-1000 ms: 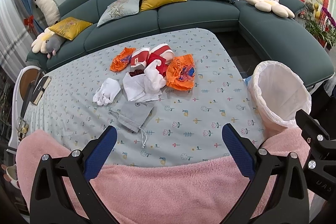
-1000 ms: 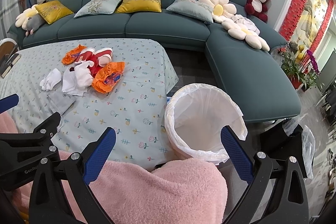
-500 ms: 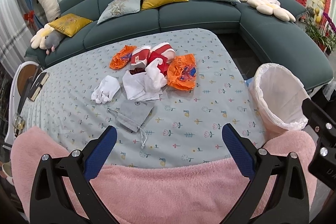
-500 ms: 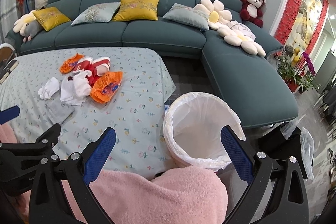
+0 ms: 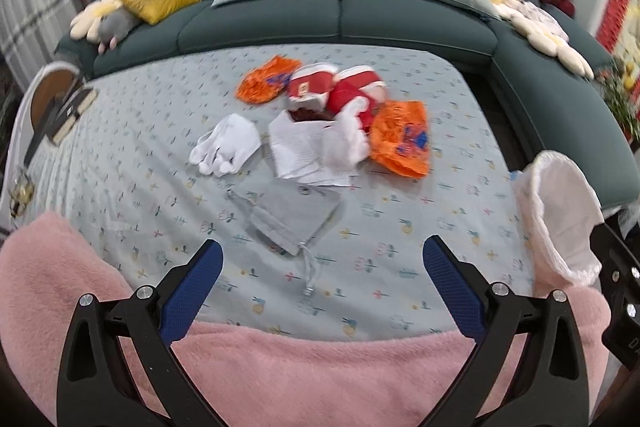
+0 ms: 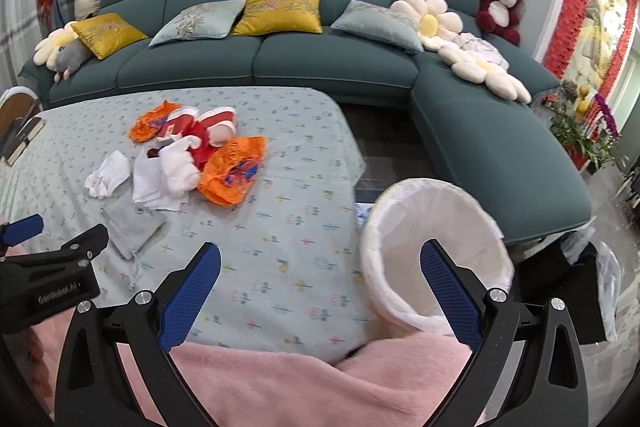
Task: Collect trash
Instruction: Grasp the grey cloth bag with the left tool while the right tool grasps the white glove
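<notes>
Trash (image 5: 340,131) lies in a loose heap toward the far middle of the desk (image 5: 400,211), which is covered in a pale blue cloth with small flower prints: two crumpled orange wrappers (image 5: 402,139), red-and-white packaging (image 5: 352,91), white paper sheets (image 5: 300,151) and a white glove (image 5: 226,147) just to the left of the sheets. Nearer the person, a grey drawstring pouch (image 5: 292,215) lies flat, its cord trailing toward the desk's front edge. The left hand-held gripper (image 5: 320,279) hovers over the near edge with its blue-padded jaws spread wide, holding nothing and touching nothing; the pouch sits ahead of it, between the lines of the two fingers but apart from them. The right hand-held gripper (image 6: 320,279) is likewise wide open and empty, held above the desk's right corner. Its right finger (image 6: 448,291) appears in front of the white-lined trash bin (image 6: 404,227), which stands just beside the desk's right edge. A fluffy pink fabric (image 6: 300,383) fills the foreground under both tools. A teal sofa (image 6: 328,67) with cushions runs behind the desk.
</notes>
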`<action>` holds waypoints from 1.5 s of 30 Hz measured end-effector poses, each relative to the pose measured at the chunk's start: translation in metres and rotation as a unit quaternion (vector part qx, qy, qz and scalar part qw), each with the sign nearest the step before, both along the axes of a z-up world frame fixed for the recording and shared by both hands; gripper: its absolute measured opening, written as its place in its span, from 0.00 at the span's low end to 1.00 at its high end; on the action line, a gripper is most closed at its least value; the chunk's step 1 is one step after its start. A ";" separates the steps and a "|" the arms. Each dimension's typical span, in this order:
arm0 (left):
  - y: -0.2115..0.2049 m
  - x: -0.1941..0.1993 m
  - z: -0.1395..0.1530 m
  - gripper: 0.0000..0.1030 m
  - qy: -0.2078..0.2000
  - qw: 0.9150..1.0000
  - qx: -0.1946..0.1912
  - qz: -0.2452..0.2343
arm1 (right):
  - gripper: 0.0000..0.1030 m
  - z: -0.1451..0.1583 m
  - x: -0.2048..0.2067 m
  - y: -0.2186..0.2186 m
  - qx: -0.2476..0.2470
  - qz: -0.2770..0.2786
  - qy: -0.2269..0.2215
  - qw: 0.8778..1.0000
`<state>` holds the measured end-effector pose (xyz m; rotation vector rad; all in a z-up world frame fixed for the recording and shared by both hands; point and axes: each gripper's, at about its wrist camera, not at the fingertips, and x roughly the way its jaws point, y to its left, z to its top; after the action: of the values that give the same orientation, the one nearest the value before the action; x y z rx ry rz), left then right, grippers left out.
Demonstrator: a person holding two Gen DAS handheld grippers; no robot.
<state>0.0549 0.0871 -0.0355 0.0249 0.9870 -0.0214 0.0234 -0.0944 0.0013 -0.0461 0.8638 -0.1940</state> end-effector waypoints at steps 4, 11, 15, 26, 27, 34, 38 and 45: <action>0.024 0.018 -0.012 0.93 0.011 1.000 -0.002 0.020 | 0.93 -0.010 0.021 0.020 0.009 0.016 0.005 1.000; 0.065 0.059 -0.025 0.93 0.010 1.000 -0.001 0.026 | 0.93 -0.020 0.063 0.058 0.018 0.047 0.009 0.999; 0.083 0.078 -0.035 0.93 0.023 1.000 -0.013 0.016 | 0.91 -0.030 0.093 0.085 0.025 0.069 0.015 0.997; 0.072 0.090 -0.096 0.92 0.104 0.993 -0.045 -0.021 | 0.71 -0.072 0.159 0.120 0.047 0.096 0.055 0.993; 0.070 0.093 -0.101 0.89 0.105 0.993 -0.048 -0.022 | 0.67 -0.077 0.164 0.122 0.049 0.098 0.061 0.992; 0.067 0.114 -0.126 0.58 0.130 0.988 -0.078 -0.031 | 0.55 -0.109 0.190 0.135 0.052 0.109 0.098 0.988; 0.068 0.116 -0.130 0.46 0.140 0.984 -0.100 -0.039 | 0.29 -0.130 0.201 0.138 0.069 0.110 0.125 0.984; 0.068 0.113 -0.121 0.15 0.140 0.982 -0.119 -0.052 | 0.07 -0.127 0.195 0.144 0.065 0.126 0.128 0.982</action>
<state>0.1683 0.1549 -0.1567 -0.1500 1.2588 -0.2451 0.2181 0.0493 -0.1255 -0.0592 1.1159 0.1082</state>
